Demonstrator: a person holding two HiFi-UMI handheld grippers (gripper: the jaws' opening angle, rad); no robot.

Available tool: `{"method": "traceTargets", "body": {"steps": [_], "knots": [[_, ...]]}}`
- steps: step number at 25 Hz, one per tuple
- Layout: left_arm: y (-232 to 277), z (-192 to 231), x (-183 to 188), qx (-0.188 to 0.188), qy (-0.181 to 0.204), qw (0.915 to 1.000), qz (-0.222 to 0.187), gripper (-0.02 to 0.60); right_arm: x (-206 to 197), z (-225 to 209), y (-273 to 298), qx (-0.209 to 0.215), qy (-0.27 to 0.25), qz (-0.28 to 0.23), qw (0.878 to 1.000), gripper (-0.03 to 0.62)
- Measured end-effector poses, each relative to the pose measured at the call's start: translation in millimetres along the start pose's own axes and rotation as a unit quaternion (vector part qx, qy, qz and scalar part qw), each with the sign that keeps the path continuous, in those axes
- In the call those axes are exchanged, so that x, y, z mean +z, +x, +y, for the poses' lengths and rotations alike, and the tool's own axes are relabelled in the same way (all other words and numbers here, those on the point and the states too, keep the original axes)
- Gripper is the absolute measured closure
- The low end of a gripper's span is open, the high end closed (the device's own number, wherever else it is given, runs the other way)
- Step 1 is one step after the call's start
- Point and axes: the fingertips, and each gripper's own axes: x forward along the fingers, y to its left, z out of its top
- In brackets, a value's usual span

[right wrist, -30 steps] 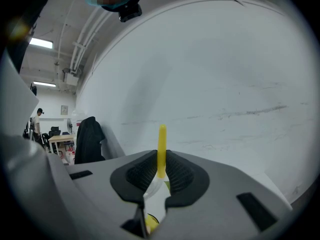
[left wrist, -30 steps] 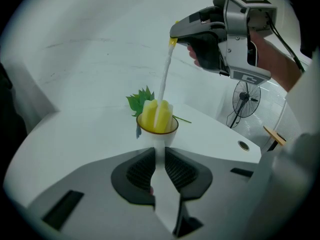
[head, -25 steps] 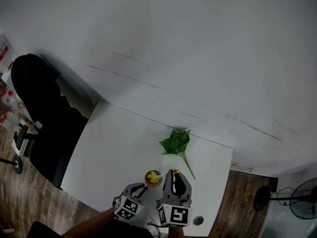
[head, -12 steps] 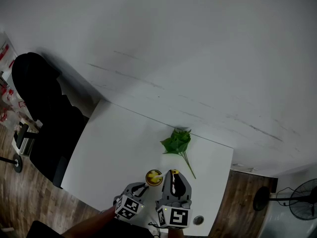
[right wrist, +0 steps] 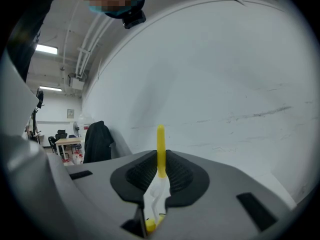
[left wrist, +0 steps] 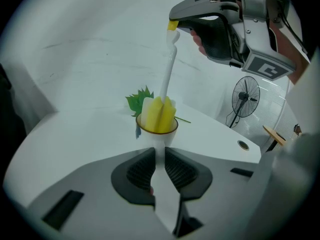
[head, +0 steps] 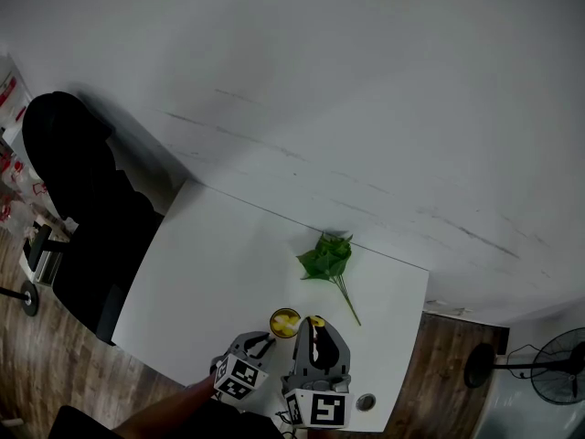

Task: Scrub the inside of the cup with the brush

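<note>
The white table (head: 228,263) fills the lower middle of the head view, with a black chair (head: 82,218) at its left edge. At bottom centre, the right gripper (head: 317,329) has its jaws pressed on the brush (left wrist: 159,115) handle (the yellow sponge head sits partly inside the cup). Left of it, the left gripper (head: 262,339) pinches a white part of the cup (left wrist: 159,134), which is at lower centre, below the green sprig (head: 327,262).

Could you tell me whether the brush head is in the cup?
In: the yellow brush head dips inside the cup, its top protruding.
</note>
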Motion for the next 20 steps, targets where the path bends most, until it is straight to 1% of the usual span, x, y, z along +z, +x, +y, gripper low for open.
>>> {"method": "traceTargets", "body": {"steps": [5,10,14,20], "knots": [[0.1,0.1,-0.9,0.0,0.0,1.0,-0.003,0.509,-5.6,4.5,-5.2,0.0,0.004,0.003,1.0,0.528],[0.0,0.1,-0.5,-0.002,0.0,1.0,-0.005,0.509,-22.3,7.1,-8.2,-0.002,0.007,0.029,1.0,0.528],[0.8,0.4,-0.3,-0.005,-0.001,1.0,-0.007,0.509,-39.0,8.5,-8.2,-0.001,-0.004,0.044,0.999,0.528],[0.7,0.1,-0.3,-0.005,-0.002,1.0,-0.008,0.509,-40.4,9.3,-8.2,0.002,-0.019,0.05,0.999,0.528]]}}
